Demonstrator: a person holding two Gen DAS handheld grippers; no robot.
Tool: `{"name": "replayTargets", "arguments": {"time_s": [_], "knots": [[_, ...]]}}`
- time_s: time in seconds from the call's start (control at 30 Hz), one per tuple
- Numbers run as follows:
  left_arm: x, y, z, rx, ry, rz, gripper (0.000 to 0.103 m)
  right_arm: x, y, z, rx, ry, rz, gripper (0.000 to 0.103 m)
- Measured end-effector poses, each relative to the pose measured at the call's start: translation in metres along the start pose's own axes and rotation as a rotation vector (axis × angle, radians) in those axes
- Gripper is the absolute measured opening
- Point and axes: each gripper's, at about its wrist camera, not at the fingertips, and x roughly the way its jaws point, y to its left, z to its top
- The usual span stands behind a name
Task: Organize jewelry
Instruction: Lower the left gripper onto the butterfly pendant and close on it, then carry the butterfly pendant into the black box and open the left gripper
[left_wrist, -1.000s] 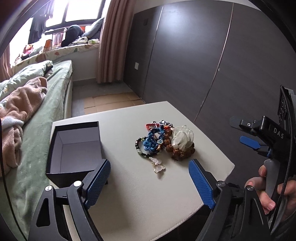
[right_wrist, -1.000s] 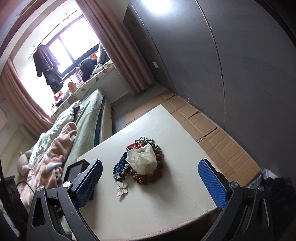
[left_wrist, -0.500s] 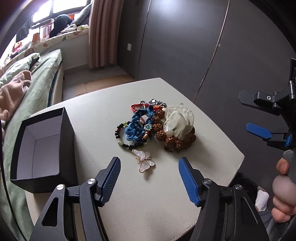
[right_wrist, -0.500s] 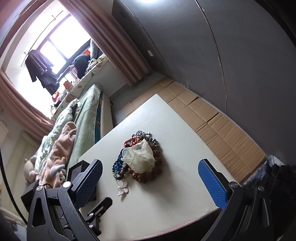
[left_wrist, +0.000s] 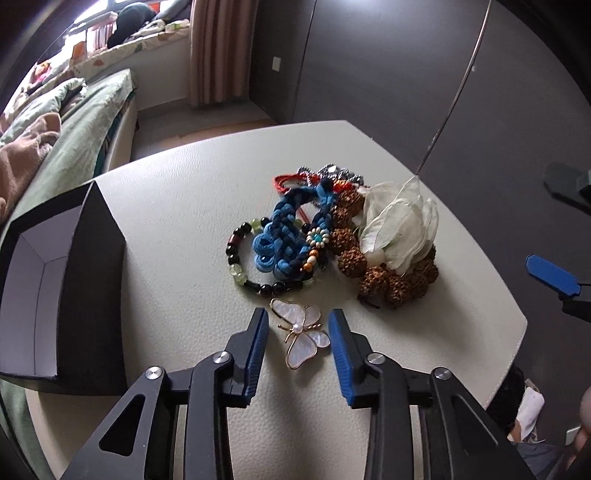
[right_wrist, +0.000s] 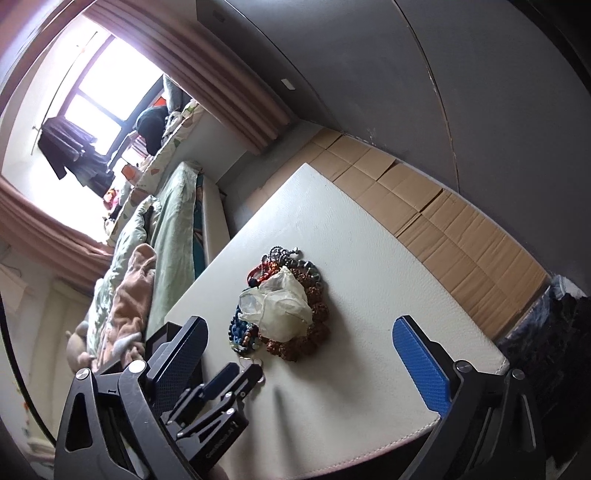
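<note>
Butterfly brooch lying between left tool fingers, parted, untouched; right tool hovering, spread wide, beside bead pile.

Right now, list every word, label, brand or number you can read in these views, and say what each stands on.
None can be read.
Too small to read: a faint raised marking on the body of the left tongs, low in the right wrist view.
The black box and the jewelry pile show no lettering.
</note>
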Motion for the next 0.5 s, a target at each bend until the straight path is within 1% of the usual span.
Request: {"name": "replayTargets", "arguments": {"time_s": [0.03,0.07,0.1,0.13,0.2,0.27,0.37,0.5], "knots": [[0.0,0.0,0.0,0.002,0.009,0.002,0.021,0.001,-0.001,0.001,0.009,0.001,0.02,0.1],[0.0,0.001,0.001,-0.005,0.017,-0.013,0.02,0.002,0.0,0.001,0.016,0.003,0.04,0.1],[-0.002,0.003,0.001,-0.02,0.014,-0.029,0.013,0.003,0.0,0.001,0.021,0.005,0.055,0.098],[-0.006,0.006,0.001,-0.035,0.006,-0.04,0.013,0.005,0.001,0.001,0.026,0.011,0.07,0.097],[-0.013,0.009,0.003,-0.041,-0.008,-0.034,0.013,0.012,0.004,0.001,0.031,0.031,0.09,0.086],[-0.02,0.014,0.005,-0.055,-0.023,-0.043,0.013,0.019,0.007,0.002,0.033,0.049,0.091,0.085],[-0.027,0.02,0.007,-0.084,-0.04,-0.067,0.013,0.028,0.015,0.003,0.013,0.056,0.079,0.079],[-0.041,0.024,0.01,-0.097,-0.075,-0.08,0.013,0.04,0.028,0.006,-0.039,0.054,0.034,0.079]]}}
